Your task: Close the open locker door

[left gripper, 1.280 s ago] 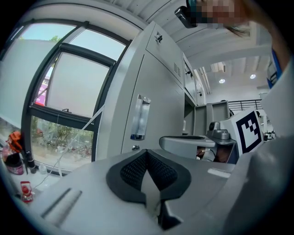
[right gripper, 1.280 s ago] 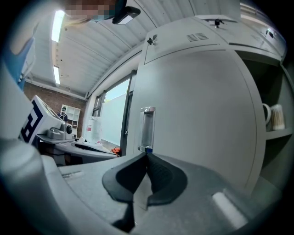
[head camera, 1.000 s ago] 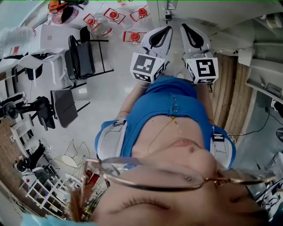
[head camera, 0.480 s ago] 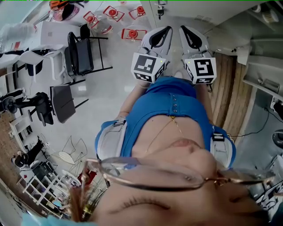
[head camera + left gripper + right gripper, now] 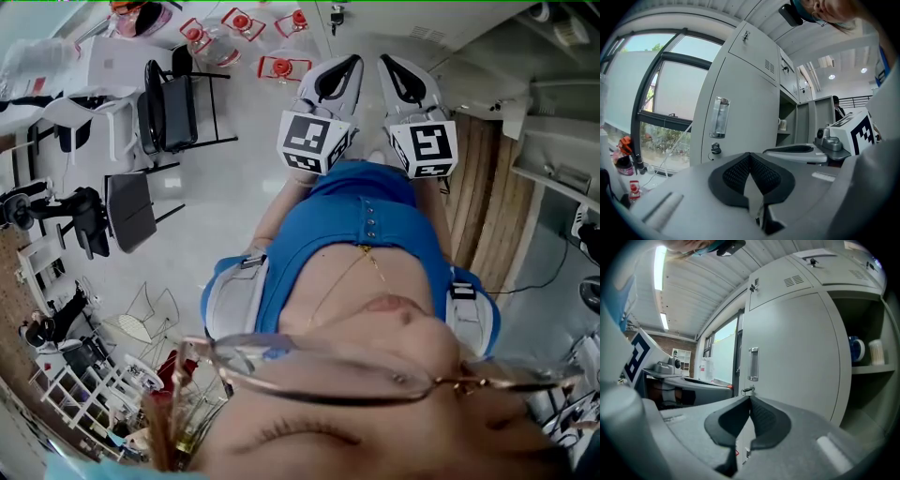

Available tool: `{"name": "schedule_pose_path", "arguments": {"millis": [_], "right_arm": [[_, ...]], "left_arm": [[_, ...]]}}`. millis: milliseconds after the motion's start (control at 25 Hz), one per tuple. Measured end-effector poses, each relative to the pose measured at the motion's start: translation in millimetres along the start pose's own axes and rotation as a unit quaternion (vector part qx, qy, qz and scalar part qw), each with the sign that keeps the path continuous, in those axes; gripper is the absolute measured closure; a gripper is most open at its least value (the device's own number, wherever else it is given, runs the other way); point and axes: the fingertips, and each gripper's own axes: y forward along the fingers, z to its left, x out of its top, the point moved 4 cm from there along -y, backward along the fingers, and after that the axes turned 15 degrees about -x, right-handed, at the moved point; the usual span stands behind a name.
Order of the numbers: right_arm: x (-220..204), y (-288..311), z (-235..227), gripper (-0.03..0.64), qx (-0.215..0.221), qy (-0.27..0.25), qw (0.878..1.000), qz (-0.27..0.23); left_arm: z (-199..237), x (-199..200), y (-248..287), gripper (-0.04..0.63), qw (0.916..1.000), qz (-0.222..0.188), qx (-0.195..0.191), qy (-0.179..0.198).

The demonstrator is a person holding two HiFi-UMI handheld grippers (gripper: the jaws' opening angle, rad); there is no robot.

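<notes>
In the left gripper view a row of grey lockers (image 5: 740, 93) stands ahead. The near door is closed and carries a clear handle (image 5: 720, 117) and a keyed lock (image 5: 715, 149). Past it is an open compartment (image 5: 787, 129), with a grey panel (image 5: 813, 119) beyond that looks like the swung-out door. The right gripper view shows the same closed door (image 5: 792, 357) and the open compartment (image 5: 865, 376), where a blue cup (image 5: 855, 348) sits on the shelf. My left gripper (image 5: 750, 157) and right gripper (image 5: 750, 399) are both shut and hold nothing. In the head view they sit side by side, left gripper (image 5: 336, 80), right gripper (image 5: 401, 80).
Black chairs (image 5: 173, 112) and white tables (image 5: 84, 80) stand to the left on the light floor in the head view. Red-and-white objects (image 5: 281, 70) lie on the floor near the grippers. A window (image 5: 656, 89) is left of the lockers. Another person (image 5: 838, 108) stands far off.
The head view has drifted slightly, so the chairs and floor objects sit a little higher and further left. Both grippers keep their places side by side and stay shut.
</notes>
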Motion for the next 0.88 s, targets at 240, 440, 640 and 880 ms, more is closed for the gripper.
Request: {"name": "schedule_pose_path", "arguments": {"millis": [240, 440, 640, 880], "right_arm": [[-0.3, -4.8, -0.1, 0.614, 0.003, -0.003, 1.000, 0.002], [1.7, -7.8, -0.7, 0.614, 0.007, -0.004, 1.000, 0.003], [3.4, -11.1, -4.4, 0.614, -0.005, -0.006, 1.000, -0.003], [1.5, -16.3, -9.7, 0.614, -0.005, 0.008, 1.000, 0.003]], "left_arm": [[-3.8, -1.8, 1.3, 0.597, 1.0000, 0.002, -0.002, 0.002], [-7.4, -0.5, 2.2, 0.597, 1.0000, 0.001, -0.006, 0.001], [-10.5, -2.1, 2.7, 0.597, 0.9999, 0.006, -0.010, 0.003], [-17.1, -0.4, 2.9, 0.597, 0.9999, 0.004, -0.011, 0.006]]}}
